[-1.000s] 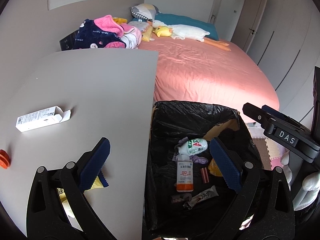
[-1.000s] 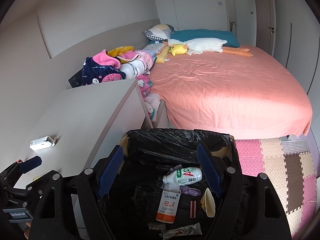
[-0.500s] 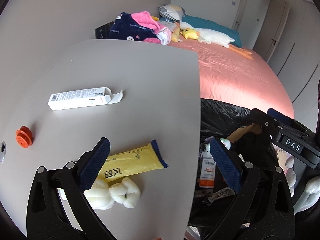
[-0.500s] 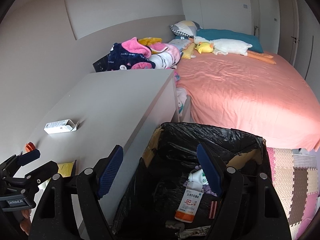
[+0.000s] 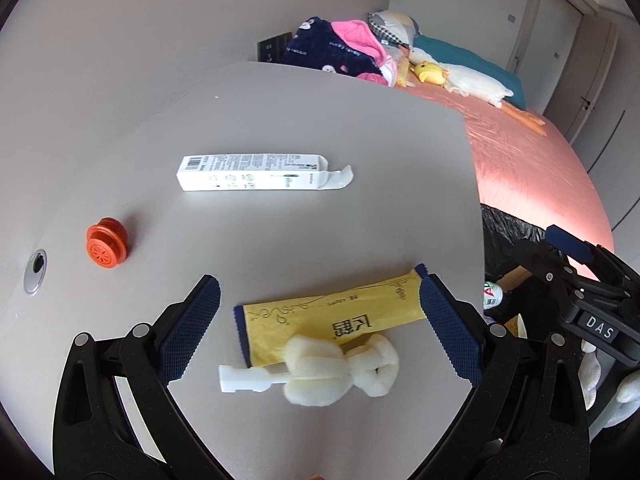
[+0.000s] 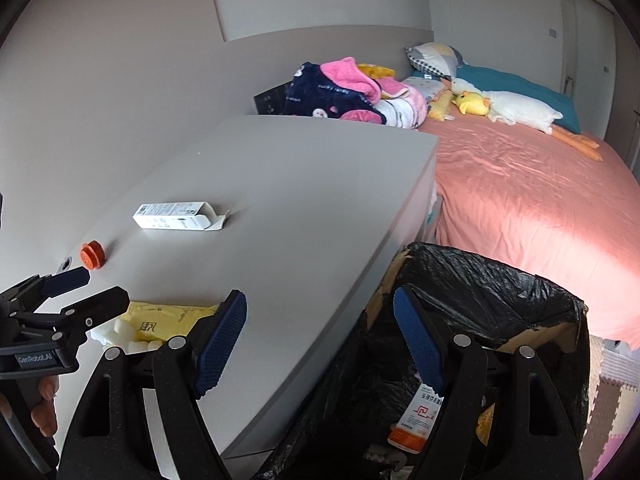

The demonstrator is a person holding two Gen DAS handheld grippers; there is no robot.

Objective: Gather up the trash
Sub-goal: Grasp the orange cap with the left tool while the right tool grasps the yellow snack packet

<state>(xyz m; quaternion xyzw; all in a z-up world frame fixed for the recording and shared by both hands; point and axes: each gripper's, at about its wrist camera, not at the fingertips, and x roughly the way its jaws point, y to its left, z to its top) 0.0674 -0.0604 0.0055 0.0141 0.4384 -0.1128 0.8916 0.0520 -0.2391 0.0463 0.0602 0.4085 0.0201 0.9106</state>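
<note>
Now the left gripper (image 5: 320, 308) hangs spread and empty over the desk (image 5: 320, 128), with the yellow wrapper (image 5: 332, 316) between its jaws, long axis running jaw to jaw; the right gripper (image 6: 320, 340), also spread, straddles the desk edge beside the bin (image 6: 500, 292), farther off

The right gripper (image 6: 320, 340) hides part of the bin's (image 6: 500, 280) contents; the yellow packet's (image 6: 160, 320) print is unreadable.
</note>
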